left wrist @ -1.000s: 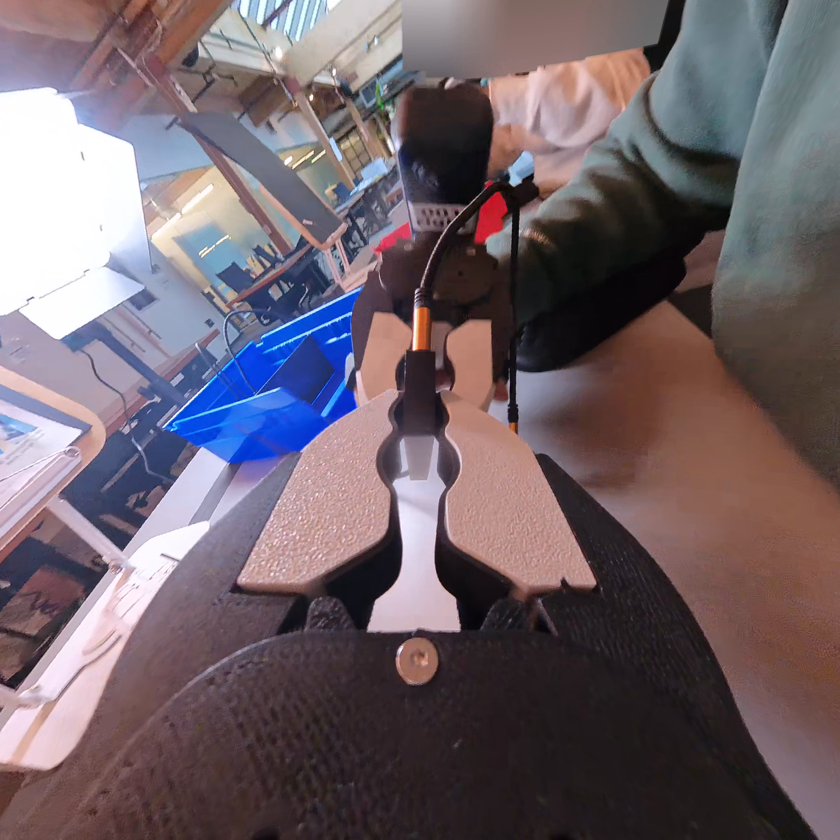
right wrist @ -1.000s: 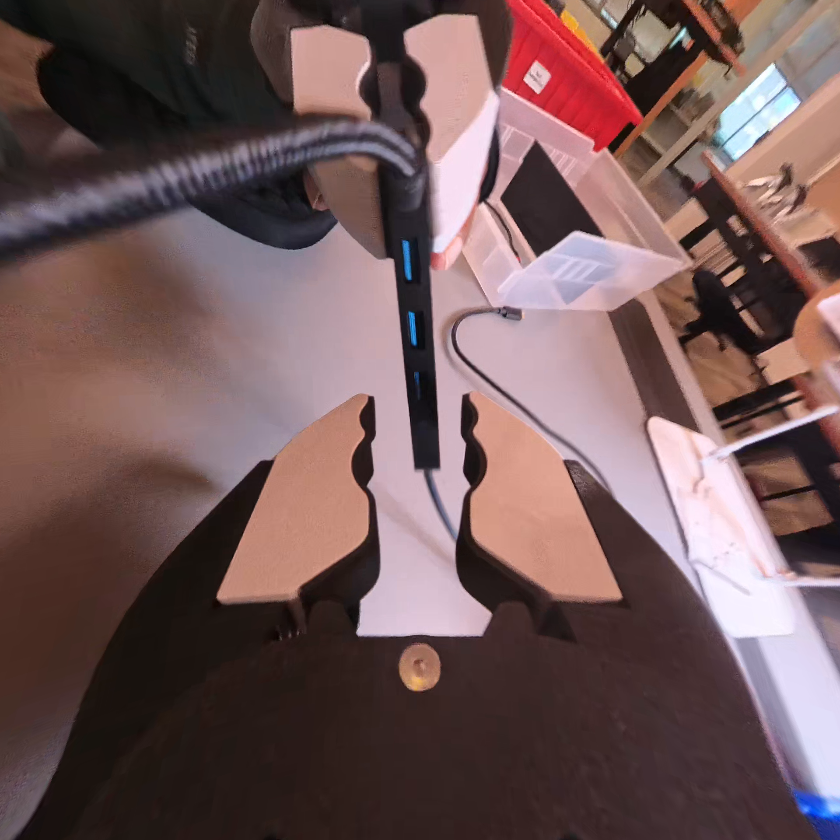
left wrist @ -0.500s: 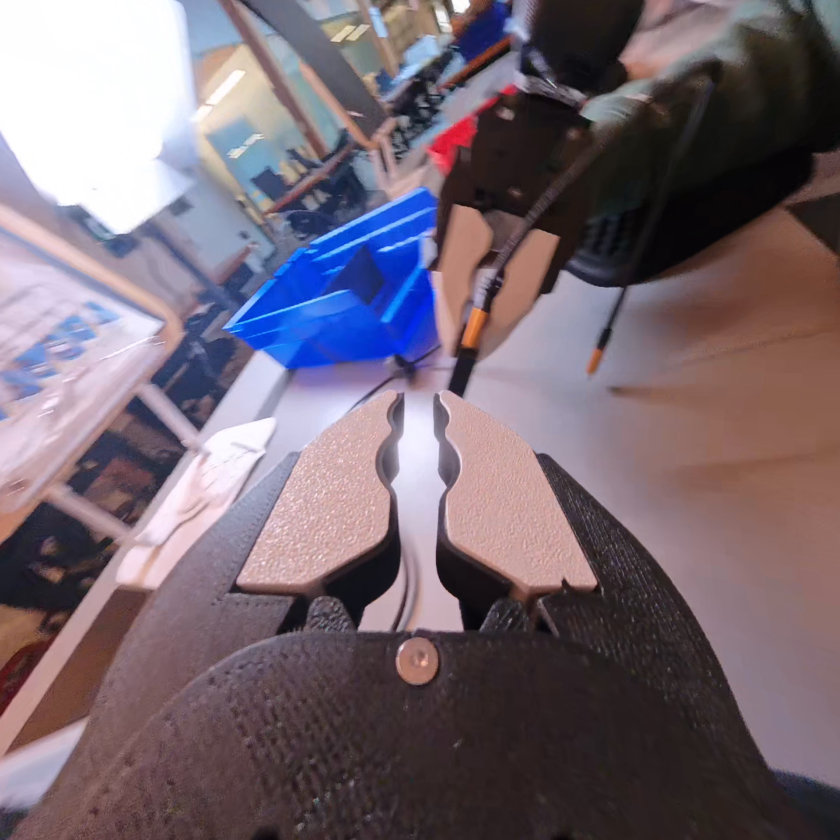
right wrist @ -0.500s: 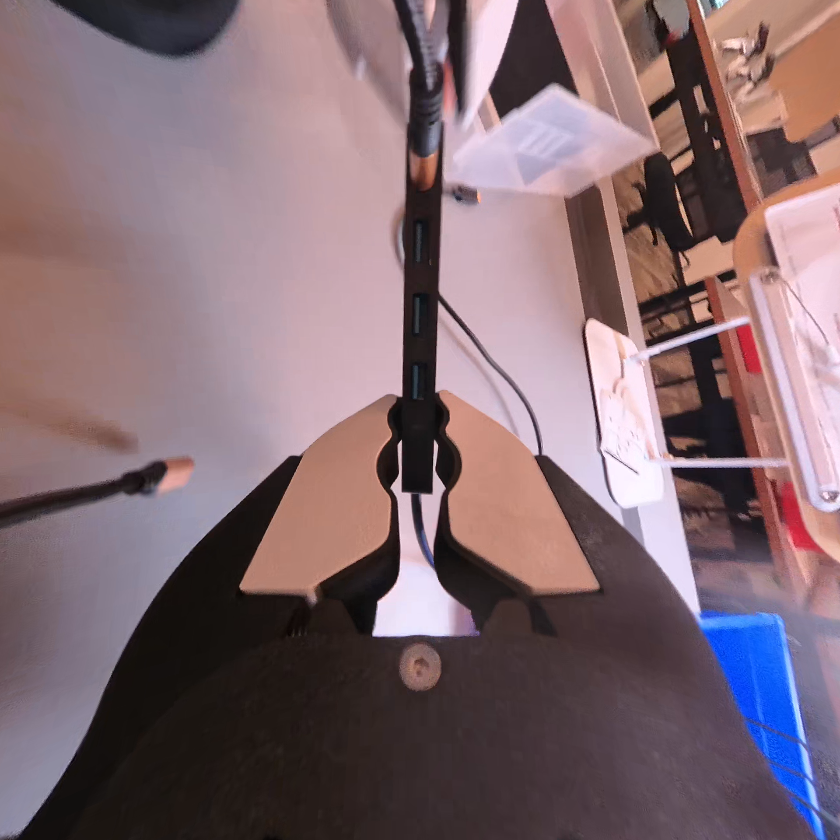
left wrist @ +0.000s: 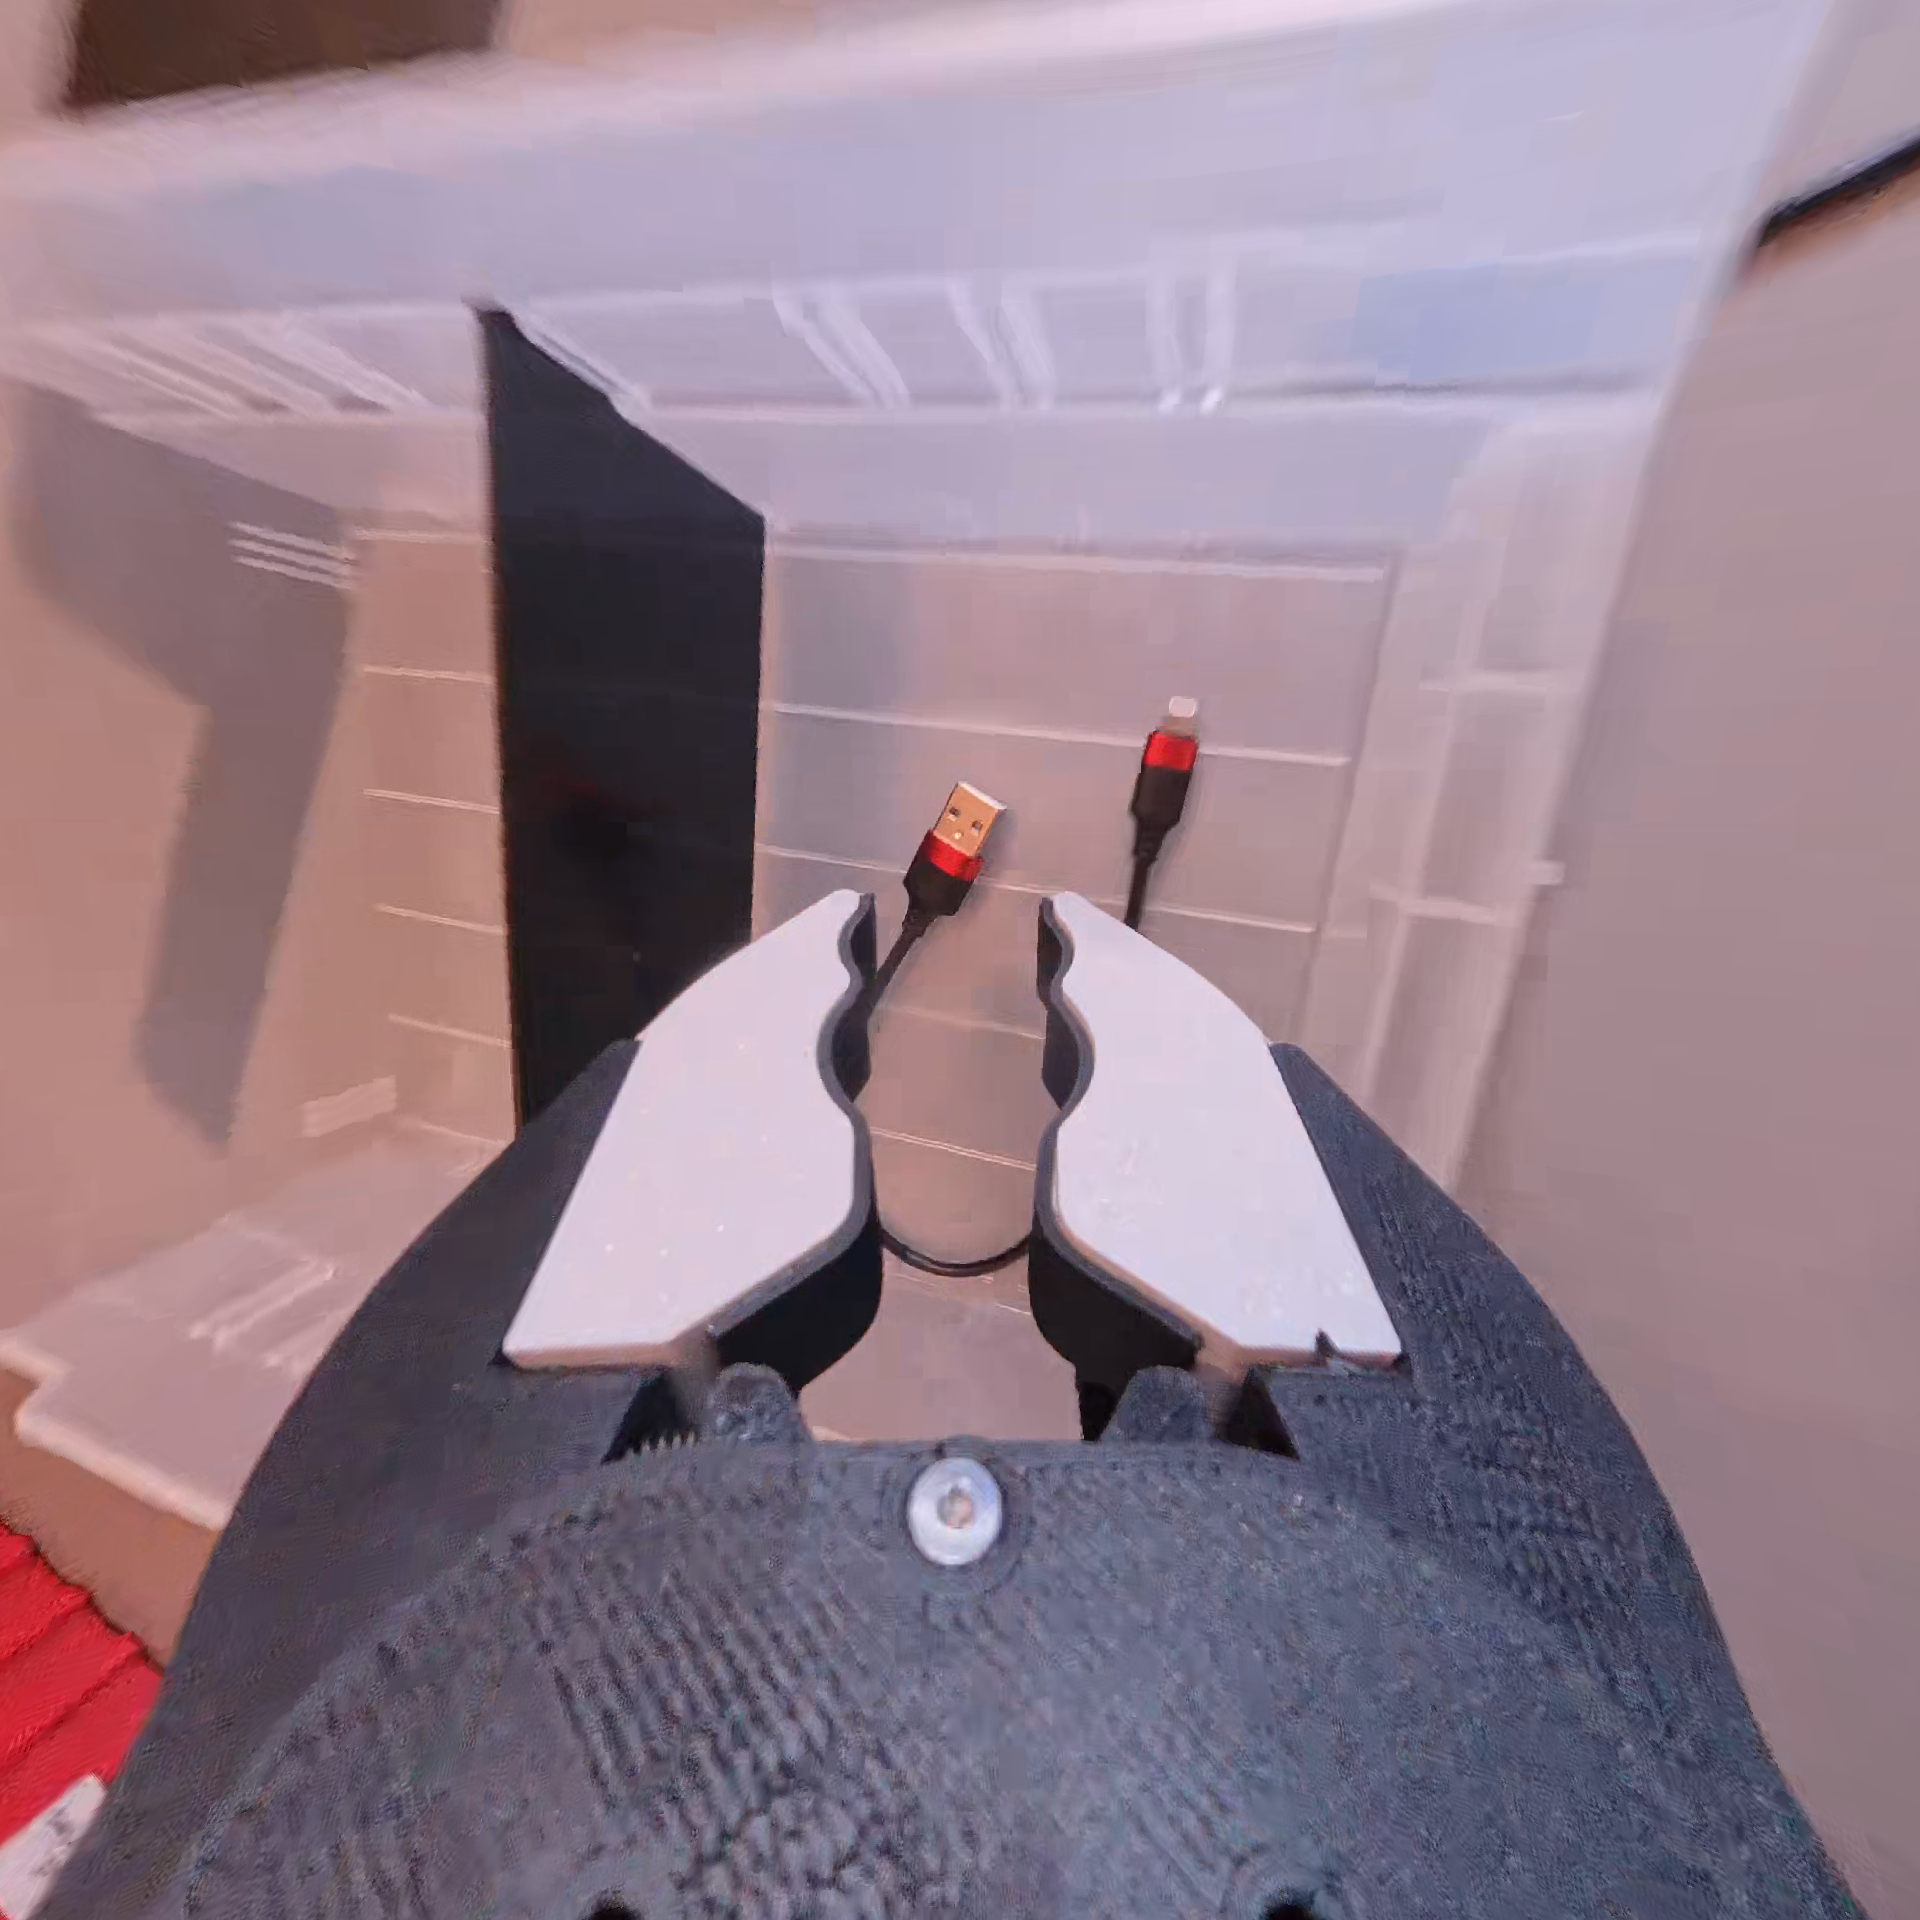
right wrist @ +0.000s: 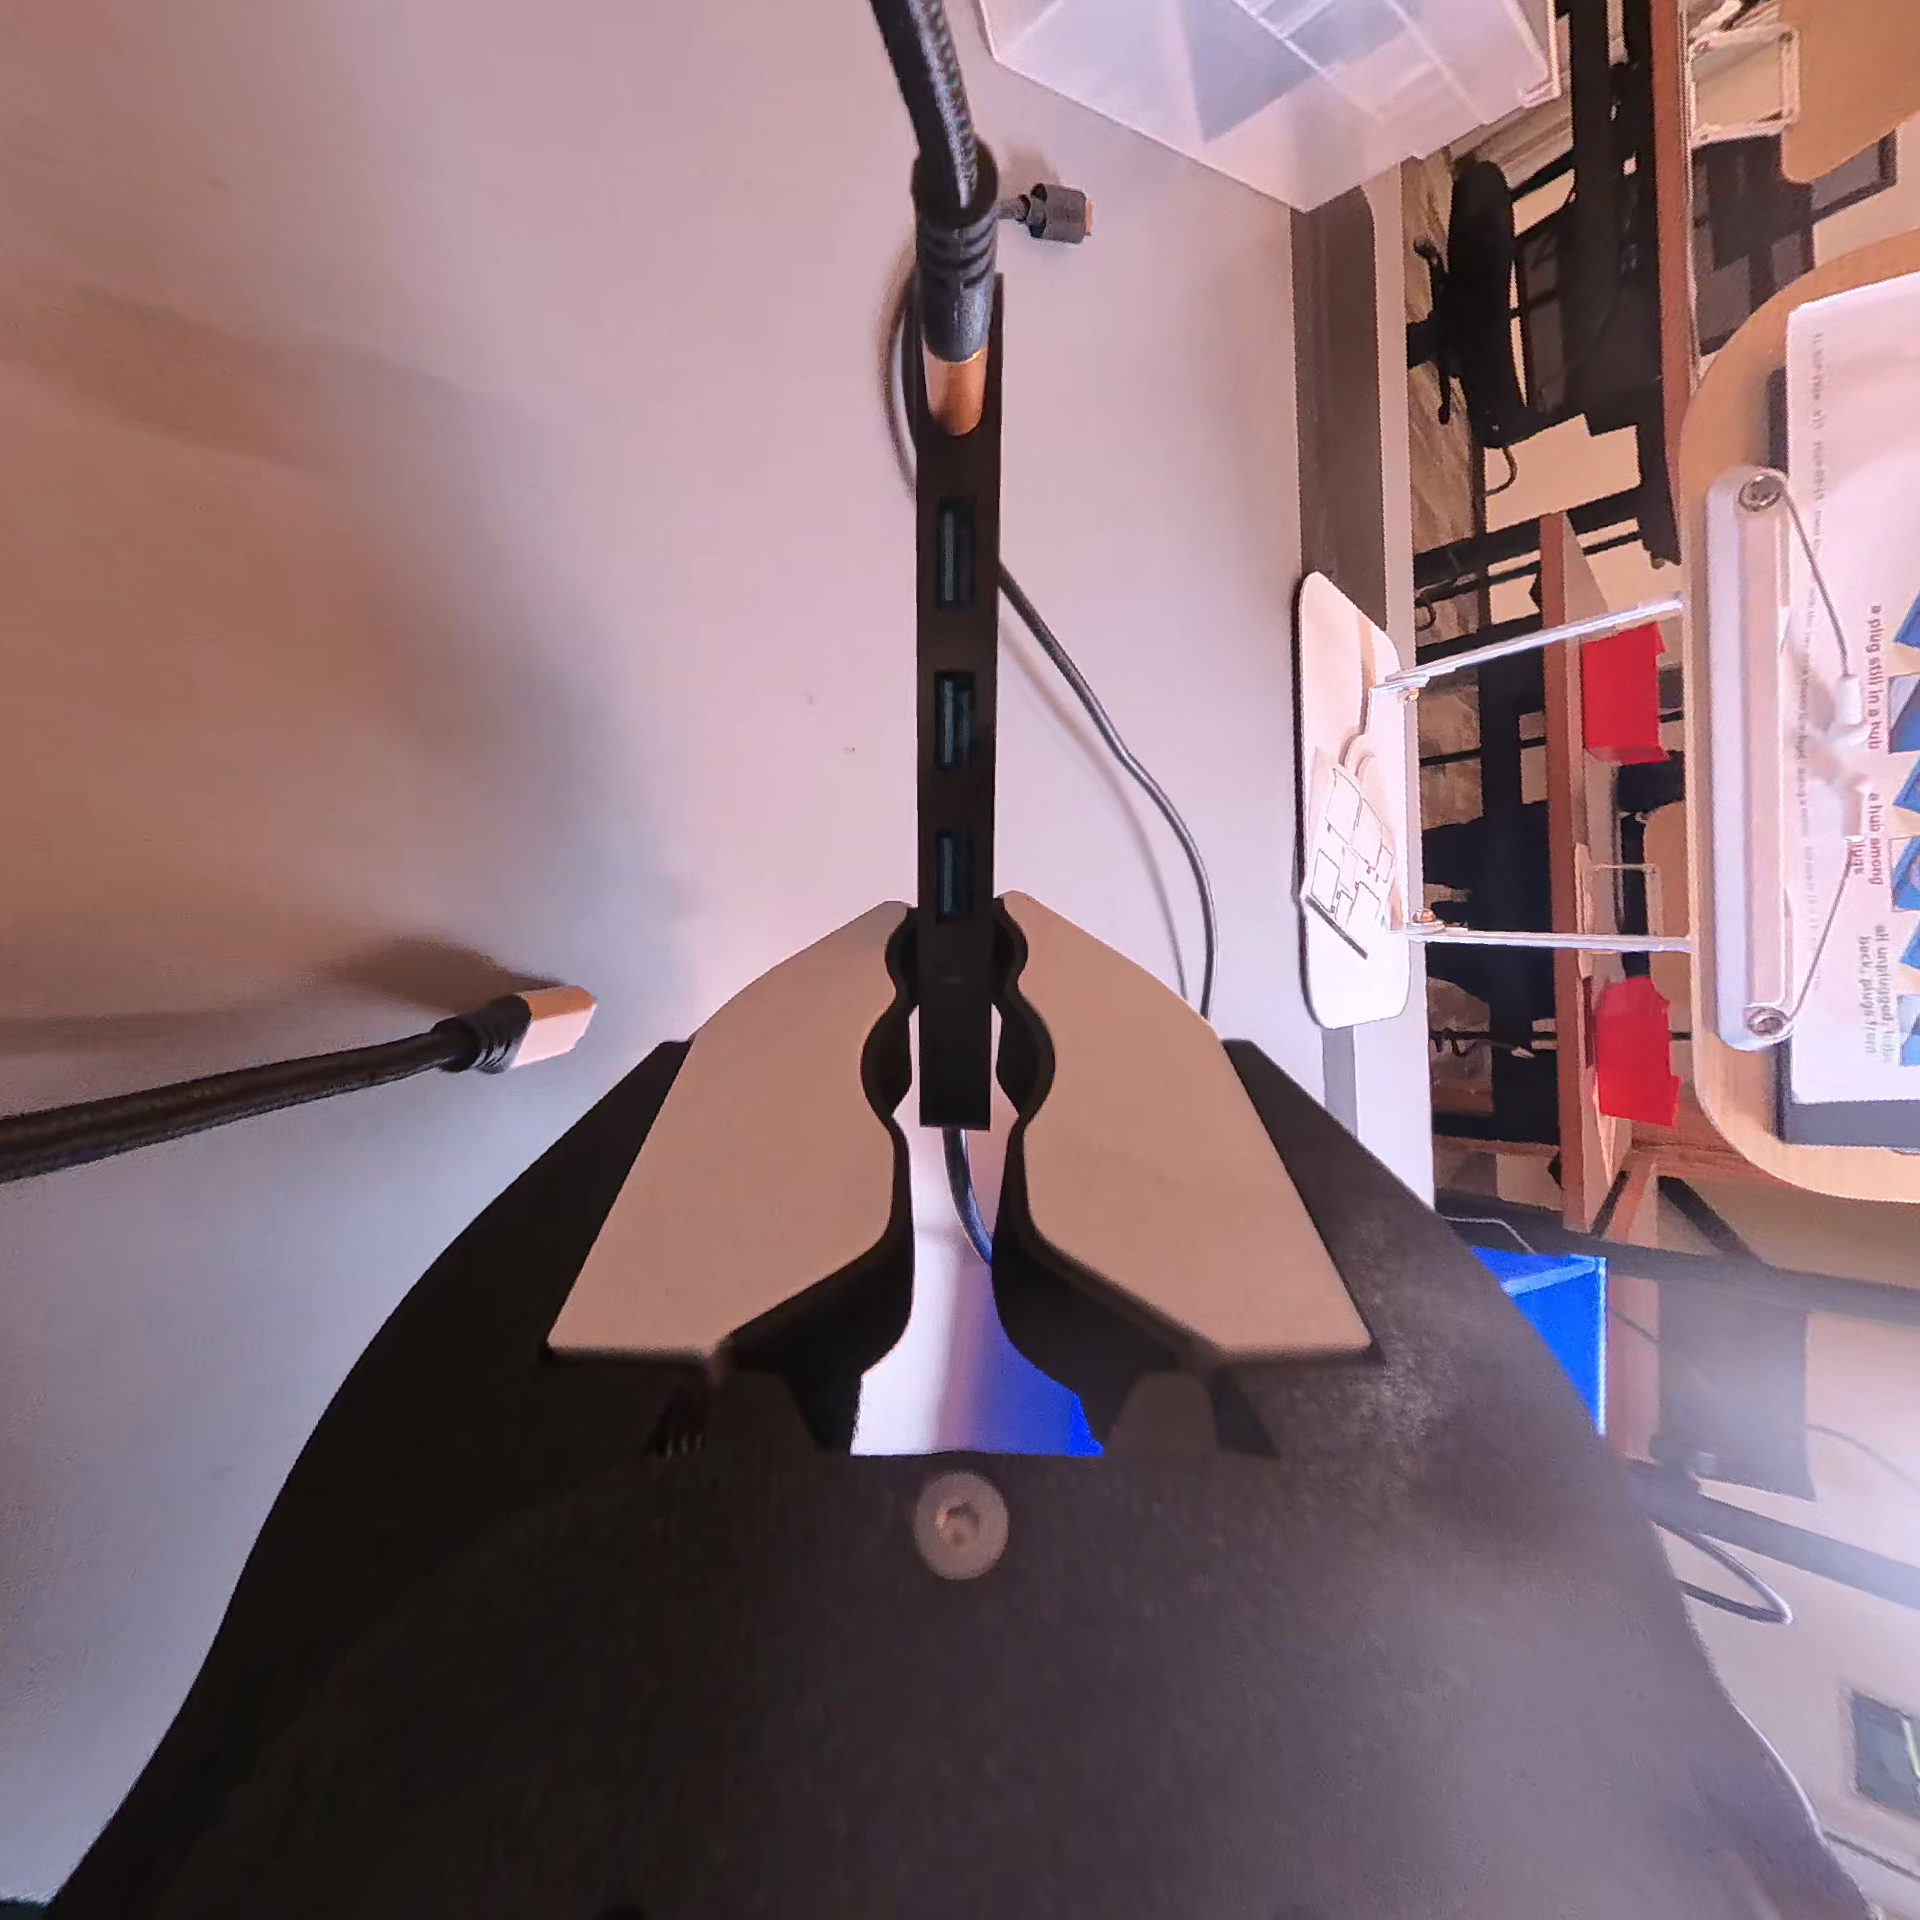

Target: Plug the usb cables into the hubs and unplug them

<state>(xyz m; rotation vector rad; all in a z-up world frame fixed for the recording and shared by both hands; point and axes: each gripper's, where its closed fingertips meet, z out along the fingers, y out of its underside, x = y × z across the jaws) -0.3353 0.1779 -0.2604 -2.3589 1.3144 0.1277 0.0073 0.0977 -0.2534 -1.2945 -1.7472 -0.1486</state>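
My right gripper (right wrist: pixel 956 914) is shut on the near end of a black USB hub (right wrist: pixel 958 665) with blue ports, held above the white table (right wrist: pixel 416 520). A braided black cable with an orange plug (right wrist: pixel 954 343) sits in the hub's far port. The cable's other plug (right wrist: pixel 540 1013) hangs free at the left. My left gripper (left wrist: pixel 951 914) is open and empty over a clear plastic bin (left wrist: pixel 1143 644). A black cable lies in that bin, with a red-collared USB plug (left wrist: pixel 956 842) just past my fingertips and a second red-collared small plug (left wrist: pixel 1169 764) farther right.
A black divider (left wrist: pixel 623 727) stands in the clear bin, left of the cable. A red bin corner (left wrist: pixel 52 1662) shows at lower left. In the right wrist view, a clear bin (right wrist: pixel 1299 73) sits at the far table edge, with a paper stand (right wrist: pixel 1351 769), a blue bin (right wrist: pixel 1548 1340), and the hub's lead plug (right wrist: pixel 1371 213). There is about 35 cm between the tips of the two grippers. From my left tips it is roughly 4 cm to the red-collared USB plug (left wrist: pixel 956 842); from my right, 35 cm.
My left gripper let go of the orange plug, swung away from the hub to the clear bin and opened. My right gripper closed on the hub's end and holds it alone.
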